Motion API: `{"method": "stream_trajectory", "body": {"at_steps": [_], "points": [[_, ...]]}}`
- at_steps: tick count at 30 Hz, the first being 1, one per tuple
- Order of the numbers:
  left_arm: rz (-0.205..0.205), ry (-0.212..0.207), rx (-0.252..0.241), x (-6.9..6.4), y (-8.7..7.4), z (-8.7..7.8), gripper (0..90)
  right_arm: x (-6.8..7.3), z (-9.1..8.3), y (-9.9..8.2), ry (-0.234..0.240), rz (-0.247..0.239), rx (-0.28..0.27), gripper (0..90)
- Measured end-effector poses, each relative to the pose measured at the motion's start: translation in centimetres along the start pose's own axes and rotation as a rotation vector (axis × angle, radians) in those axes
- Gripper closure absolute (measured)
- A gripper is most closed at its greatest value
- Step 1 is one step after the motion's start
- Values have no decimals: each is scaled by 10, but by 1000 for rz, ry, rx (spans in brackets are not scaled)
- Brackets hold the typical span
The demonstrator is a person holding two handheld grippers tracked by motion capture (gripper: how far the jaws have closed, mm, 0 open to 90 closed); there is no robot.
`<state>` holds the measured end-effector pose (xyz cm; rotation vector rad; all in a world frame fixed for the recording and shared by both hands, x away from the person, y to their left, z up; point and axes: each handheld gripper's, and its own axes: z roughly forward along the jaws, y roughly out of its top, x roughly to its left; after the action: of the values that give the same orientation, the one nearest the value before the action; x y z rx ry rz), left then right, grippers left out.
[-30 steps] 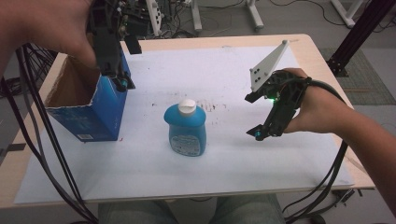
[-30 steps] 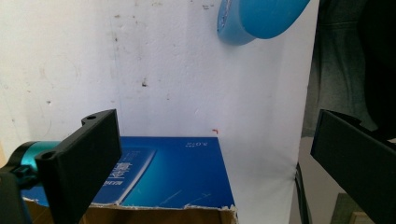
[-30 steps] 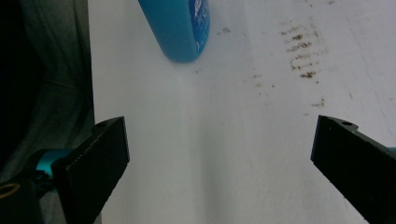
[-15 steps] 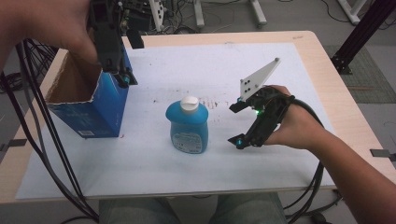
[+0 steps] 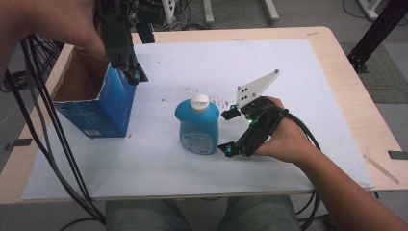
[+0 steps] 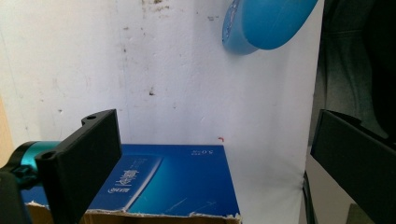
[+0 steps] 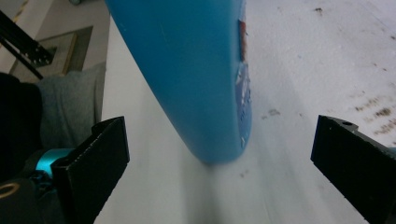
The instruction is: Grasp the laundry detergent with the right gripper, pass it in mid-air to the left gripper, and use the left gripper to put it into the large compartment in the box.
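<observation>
The blue bottle stood upright near the middle of the white sheet on the desk. Just beside it, the right hand-held gripper lay low with its 2 jaws spread wide, the bottle ahead between them but untouched. Farther left, the left hand-held gripper hung wide open over the rim of the open blue box.

Lit softly and evenly from overhead, with faint shadows pooling under the blue bottle and box. Mild glare across the white sheet. Soft focus between the right gripper fingers, motion-smeared around the bottle base; sharper beyond the left gripper fingers.
</observation>
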<state>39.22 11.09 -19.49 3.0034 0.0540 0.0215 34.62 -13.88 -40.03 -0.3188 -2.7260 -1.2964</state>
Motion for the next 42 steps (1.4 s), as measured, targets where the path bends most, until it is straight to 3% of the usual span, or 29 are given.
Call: {"method": "stream_trajectory", "body": {"at_steps": [14, 21, 29, 31, 42], "points": [[-11, 0, -16, -3, -7, 0, 18, 10, 35, -5, -31, 8, -101, 33], [-12, -2, -16, -3, -9, 0, 18, 13, 38, -2, -71, 1, -179, 35], [-4, -2, -15, -6, -9, -1, 18, 14, 43, -1, -82, 1, -197, 74], [-6, 1, -14, -6, -9, -1, 18, 15, 43, -1, -80, -2, -205, 145], [-9, -4, -12, -5, -9, 1, 18, 14, 44, 0, -98, -12, -226, 196]]}}
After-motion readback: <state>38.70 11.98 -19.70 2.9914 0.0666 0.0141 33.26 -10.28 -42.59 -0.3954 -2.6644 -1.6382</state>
